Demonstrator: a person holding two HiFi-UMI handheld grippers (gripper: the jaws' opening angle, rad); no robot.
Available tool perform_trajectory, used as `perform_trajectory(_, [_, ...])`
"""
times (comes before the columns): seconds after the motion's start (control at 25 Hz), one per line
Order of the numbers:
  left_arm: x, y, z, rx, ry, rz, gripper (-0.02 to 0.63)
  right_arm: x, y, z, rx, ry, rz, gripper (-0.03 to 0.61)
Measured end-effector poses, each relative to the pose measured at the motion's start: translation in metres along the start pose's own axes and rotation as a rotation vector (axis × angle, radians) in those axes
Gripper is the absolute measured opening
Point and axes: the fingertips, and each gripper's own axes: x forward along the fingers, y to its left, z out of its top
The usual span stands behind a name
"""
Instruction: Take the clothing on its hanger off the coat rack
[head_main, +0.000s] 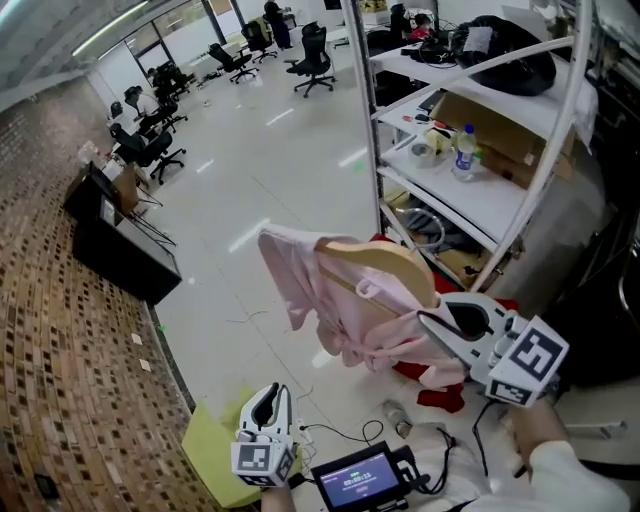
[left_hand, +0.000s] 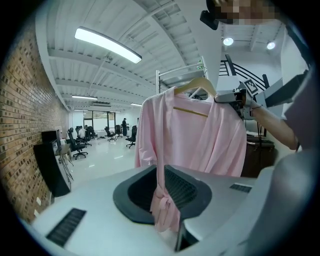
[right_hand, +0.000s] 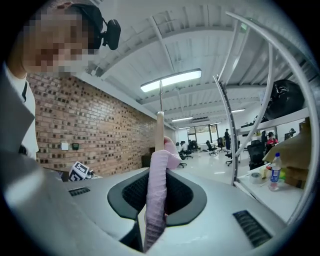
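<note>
Head view: a pink robe (head_main: 340, 300) on a wooden hanger (head_main: 385, 262) is held in the air over the pale floor, left of a white shelf unit (head_main: 470, 195) and not touching it.
Right gripper: the right gripper (head_main: 430, 320) sits at the right end of the hanger. In the right gripper view its jaws are clamped on the robe's shoulder with the hanger arm inside the fabric, and bare wood stands up above the pink cloth.
Left gripper: the left gripper (left_hand: 167, 205) is low and near, below and to the left of the robe. Its jaws are together on a pink sash (left_hand: 162, 215) with a knot in it, and the sash runs up to the robe's front edge.
Robe in the left gripper view: it hangs full length from the hanger, with the right gripper at the hanger's right end and a bare forearm (left_hand: 272, 125) behind it.
Hook: a thin wire stem (right_hand: 160, 97) rises from the hanger, and its top is hard to make out against the ceiling.
Hidden: the head view does not show the sash between robe and left gripper. The robe covers most of a red thing (head_main: 440, 395) on the floor.
Cut off: a device with a lit screen (head_main: 358, 482) lies at the near edge.
</note>
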Motion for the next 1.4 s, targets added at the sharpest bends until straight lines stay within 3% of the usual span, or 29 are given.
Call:
perform_trajectory(0.36, [0.091, -0.022, 0.033, 0.046, 0.006, -0.084, 0.063, -0.029, -0.115, 0.006, -0.039, -0.008, -0.206, 0.044])
perform_trajectory(0.76, [0.166, -0.039, 0.06, 0.088, 0.023, -0.148, 0.063, -0.042, -0.23, -0.043, -0.098, 0.095, -0.431, 0.044])
perform_trajectory(1.4, [0.214, -0.018, 0.044, 0.087, 0.092, -0.118, 0.063, -0.001, -0.327, -0.156, -0.135, 0.26, -0.544, 0.044])
